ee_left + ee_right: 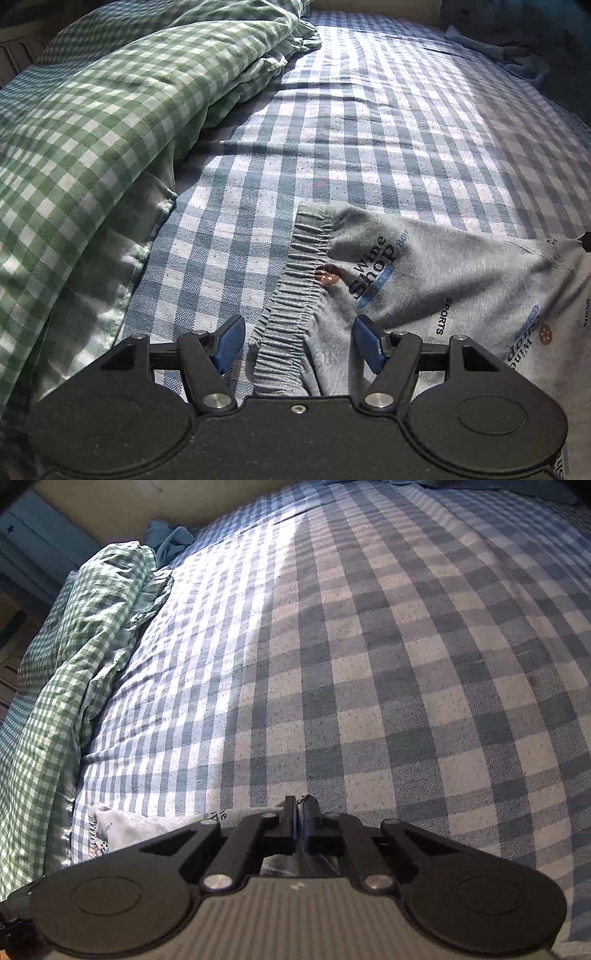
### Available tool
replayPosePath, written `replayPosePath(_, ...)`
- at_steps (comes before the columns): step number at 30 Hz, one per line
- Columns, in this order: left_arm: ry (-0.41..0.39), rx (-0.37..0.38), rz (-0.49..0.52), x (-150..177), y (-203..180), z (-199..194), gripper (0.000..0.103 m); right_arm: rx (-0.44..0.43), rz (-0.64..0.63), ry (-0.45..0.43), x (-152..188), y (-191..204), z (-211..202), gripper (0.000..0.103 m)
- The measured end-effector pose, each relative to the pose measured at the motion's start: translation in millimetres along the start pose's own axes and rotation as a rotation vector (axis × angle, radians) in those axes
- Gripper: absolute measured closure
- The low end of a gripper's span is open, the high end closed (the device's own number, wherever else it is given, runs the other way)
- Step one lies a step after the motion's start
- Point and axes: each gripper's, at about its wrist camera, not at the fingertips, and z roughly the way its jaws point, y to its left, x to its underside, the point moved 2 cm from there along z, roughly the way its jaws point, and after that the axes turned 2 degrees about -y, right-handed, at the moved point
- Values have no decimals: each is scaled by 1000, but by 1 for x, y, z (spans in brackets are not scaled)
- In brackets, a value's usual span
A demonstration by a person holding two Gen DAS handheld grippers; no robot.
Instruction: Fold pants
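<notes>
Left wrist view: left gripper (299, 345) hangs low over the near end of the bed, jaws spread wide, nothing between them yet. The grey pants (424, 280) lie on the blue check sheet (369, 129), near-right in the scene, printed w/ "Wine Shop" and "SPORTS". The gathered waistband (295, 295) runs from mid-frame down into the gap between the blue pads (231, 343), so the open jaws sit either side of the waistband's near end. Can't tell if a pad touches cloth. Green check duvet (110, 110) is bunched along the left, well apart from the pants. Small blue cloth (491, 44) far right, out of the way.

Right wrist view: right gripper (301, 818) is closed tight, pads pressed together on a thin bit of grey fabric; a scrap w/ printed letters pokes out at the tips. More of the pants (122, 830) show to the near left, lying on the sheet (369, 646). Duvet (92, 627) far left again.

Step in hand, I'd judge: early stage of the fold — right side already has its pinch, probably a leg or hem end, while the left is lining up on the waistband. Not folded yet; the cloth looks rumpled.

Next move calls for: drop the left jaws onto the waistband edge and close, catching both layers; then lift both ends together, keep tension even so the legs stack, not twist.
</notes>
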Motion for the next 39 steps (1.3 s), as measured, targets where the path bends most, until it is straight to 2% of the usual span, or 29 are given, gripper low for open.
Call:
replayPosePath(2, 6, -19, 1, -1, 0, 1, 27, 15, 8, 1, -1, -2, 3, 100)
replayPosePath(5, 14, -29, -3, -4, 1, -1, 26, -1, 43, 19, 3, -9, 12, 99)
replayPosePath(7, 8, -44, -2, -7, -1, -9, 26, -8, 52, 14, 6, -12, 8, 78)
replayPosePath(8, 1, -48, -1, -8, -3, -14, 23, -1, 42, -3, 8, -13, 0, 69)
replayPosePath(10, -26, -40, -4, -8, -9, -27, 13, 9, -2, -59, 16, -15, -24, 40)
replayPosePath(11, -41, -31, -4, -7, -14, -33, 9, 19, -19, -84, 24, -19, -38, 35)
replayPosePath(13, -60, -6, 2, -2, -29, -46, 6, 30, -36, -118, 42, -29, -64, 20)
replayPosePath(16, -61, 60, 15, 11, -62, -62, 3, 62, -50, -165, 79, -51, -104, 9)
replayPosePath(19, -51, 144, 56, 29, -103, -73, 2, 106, -40, -194, 122, -72, -141, 4)
replayPosePath(22, -34, 209, 132, 50, -147, -81, 1, 150, 27, -189, 159, -104, -170, 3)
replayPosePath(26, 19, 240, 252, 79, -202, -81, 1, 223, 165, -173, 196, -163, -195, 3)
replayPosePath(28, 45, 213, 320, 92, -224, -77, 1, 247, 217, -171, 208, -193, -206, 3)
replayPosePath(31, 127, 110, 423, 109, -244, -64, 1, 298, 278, -161, 223, -237, -220, 3)
replayPosePath(34, 127, 65, 411, 111, -249, -73, 1, 319, 324, -192, 234, -273, -245, 3)
replayPosePath(39, 123, 57, 378, 98, -274, -94, 1, 274, 387, -258, 255, -317, -285, 0)
